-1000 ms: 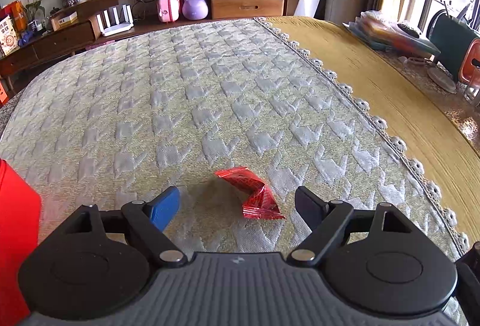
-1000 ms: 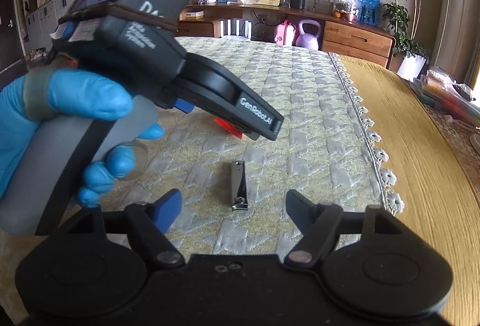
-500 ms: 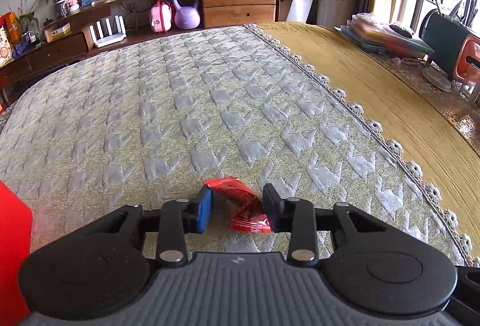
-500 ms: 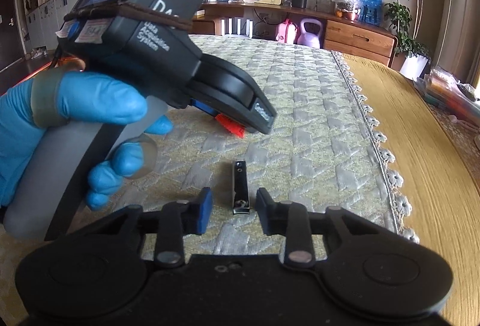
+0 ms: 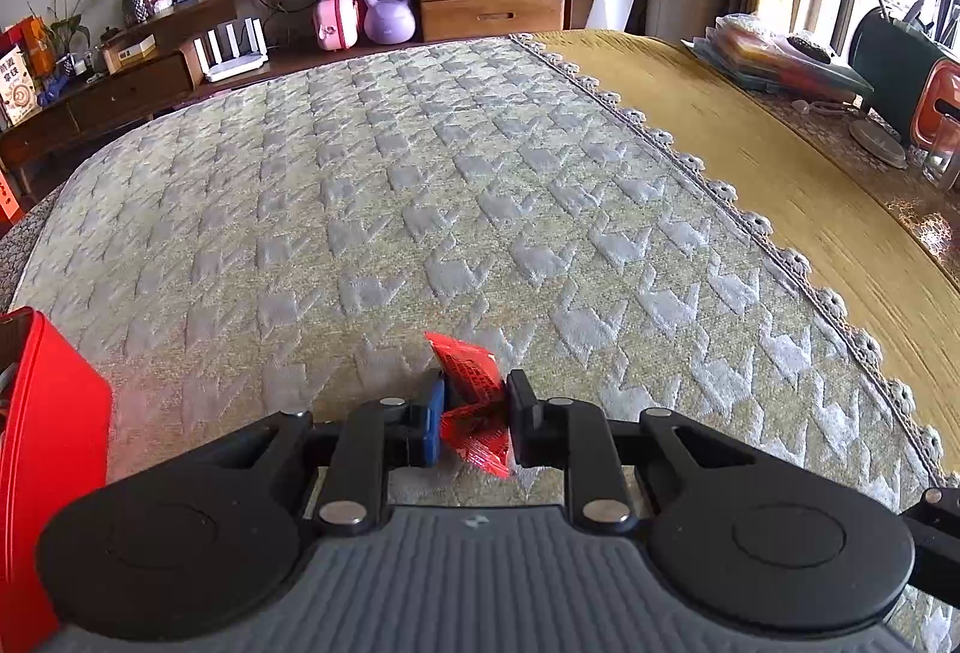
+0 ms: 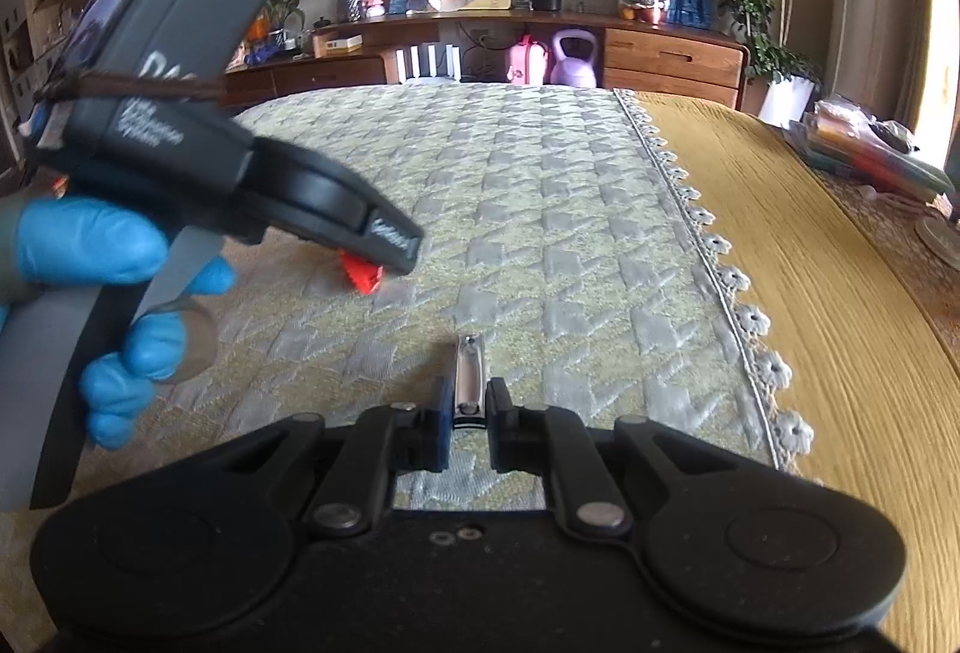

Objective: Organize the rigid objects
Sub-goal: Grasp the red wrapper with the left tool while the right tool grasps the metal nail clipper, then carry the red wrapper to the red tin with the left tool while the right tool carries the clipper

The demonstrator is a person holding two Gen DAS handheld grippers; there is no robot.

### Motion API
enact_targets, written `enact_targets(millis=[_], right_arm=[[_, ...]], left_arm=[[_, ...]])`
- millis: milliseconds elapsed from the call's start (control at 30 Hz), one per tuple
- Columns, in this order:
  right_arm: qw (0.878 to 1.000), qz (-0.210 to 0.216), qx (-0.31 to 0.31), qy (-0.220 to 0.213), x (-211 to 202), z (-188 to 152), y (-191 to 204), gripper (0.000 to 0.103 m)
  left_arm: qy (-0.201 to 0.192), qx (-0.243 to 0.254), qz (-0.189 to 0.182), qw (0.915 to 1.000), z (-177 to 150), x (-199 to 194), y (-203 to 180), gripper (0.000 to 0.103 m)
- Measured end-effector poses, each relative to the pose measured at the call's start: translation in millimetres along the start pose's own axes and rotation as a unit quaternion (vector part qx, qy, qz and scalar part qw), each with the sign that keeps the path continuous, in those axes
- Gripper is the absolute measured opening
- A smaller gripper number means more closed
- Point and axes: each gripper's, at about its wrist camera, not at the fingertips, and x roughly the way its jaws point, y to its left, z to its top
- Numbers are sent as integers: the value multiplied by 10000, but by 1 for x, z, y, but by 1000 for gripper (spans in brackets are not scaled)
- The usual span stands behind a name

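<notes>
- So the red foil packet point(image 5: 474, 401) is now pinched between the left gripper point(image 5: 477, 416) fingers. A second ago those were spread wide with the packet lying loose between them; now they've clamped onto its lower half, and the top corner pokes out ahead of the tips.
- Same deal on the other side: the nail clipper point(image 6: 468, 380) sits squeezed in the right gripper point(image 6: 467, 422), near end between the pads, rest sticking straight forward. That one was wide apart a second ago too.
- Both things look like they're barely off the quilted cover point(image 5: 420, 209), or maybe touching it, honestly can't tell.
- From the right wrist view the left gripper is up and to the left, blue-gloved hand point(image 6: 114, 281) on the handle, red packet peeking out under its nose.
- Red box point(image 5: 42, 443) is right at the left gripper's left side, probably where stuff goes.
- My read: both grabs are done, next is lift and carry. The foil packet is crinkly, so it could slip.
</notes>
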Motion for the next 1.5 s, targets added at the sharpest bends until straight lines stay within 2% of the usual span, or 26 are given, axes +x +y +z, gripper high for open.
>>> enact_targets(millis=[333,733,967,1400,1500], right_arm=[[9999,35,76,-116,-24,-3,10,10],[9992,148,-106,-367,-55,11,38,10],[9978,286,-192,-570,-72,24,55,10],[9942,745,-271,-729,-81,51,92,10],[9932,837,-334,-743,-78,59,104,10]], left_arm=[[84,-77,-141,9998,-17,-40,19,21],[97,-137,-94,9998,-39,-86,48,21],[-35,-62,25,10000,-47,-117,67,21],[-222,-455,201,9985,-51,-162,129,21],[-260,-587,350,9973,-53,-170,149,21]])
